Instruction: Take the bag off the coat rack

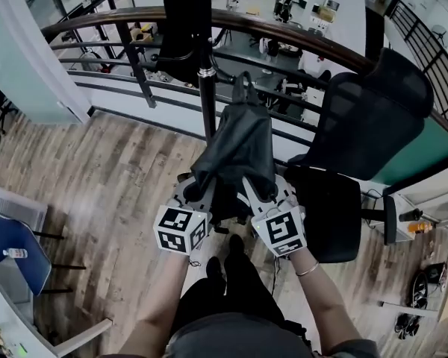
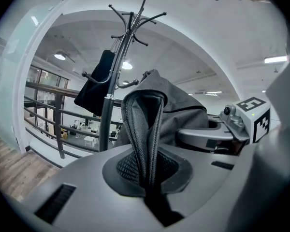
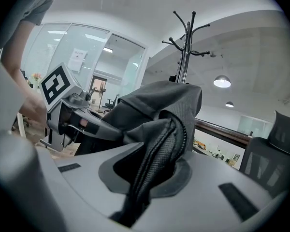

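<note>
A dark grey bag hangs between my two grippers, in front of the black coat rack pole. My left gripper is shut on the bag's zippered edge, which is pinched between its jaws. My right gripper is shut on the bag's other mesh-lined edge. In the left gripper view the coat rack stands behind the bag, its top hooks bare. Whether the bag's handle touches the pole I cannot tell.
A second black bag hangs from a lower hook of the rack. A black office chair stands close on the right. A dark railing curves behind the rack, with a lower floor beyond. A blue seat sits at the left.
</note>
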